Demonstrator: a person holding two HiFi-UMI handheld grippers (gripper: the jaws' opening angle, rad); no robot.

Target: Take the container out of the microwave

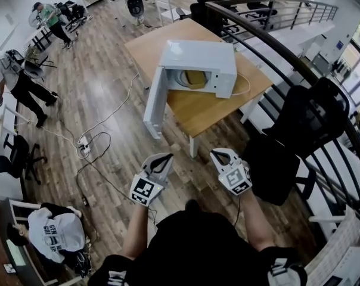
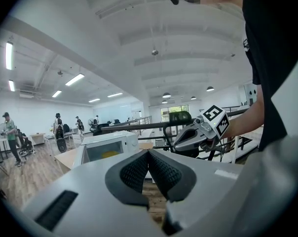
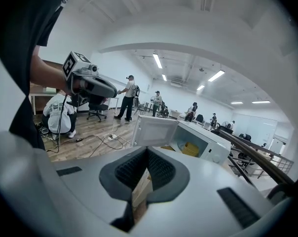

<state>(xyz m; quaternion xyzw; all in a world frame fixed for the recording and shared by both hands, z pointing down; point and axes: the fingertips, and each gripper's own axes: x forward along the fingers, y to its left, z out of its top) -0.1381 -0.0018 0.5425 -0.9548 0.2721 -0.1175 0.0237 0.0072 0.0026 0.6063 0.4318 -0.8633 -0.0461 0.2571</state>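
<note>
A white microwave (image 1: 199, 64) stands on a wooden table (image 1: 204, 109) with its door (image 1: 155, 105) swung open to the left. A yellow container (image 1: 195, 78) sits inside the cavity; it also shows in the right gripper view (image 3: 190, 148) and faintly in the left gripper view (image 2: 108, 154). My left gripper (image 1: 164, 158) and right gripper (image 1: 219, 155) hover side by side over the floor, well short of the table. Both point toward the microwave. Each has its jaws shut with the pads meeting at the tips and nothing between them, as seen for the left gripper (image 2: 148, 152) and the right gripper (image 3: 147, 149).
A curved black railing (image 1: 275, 46) and a black office chair (image 1: 287, 142) stand at the right. Cables and a power strip (image 1: 83, 148) lie on the wood floor at the left. One person crouches at lower left (image 1: 55, 231); others stand far off.
</note>
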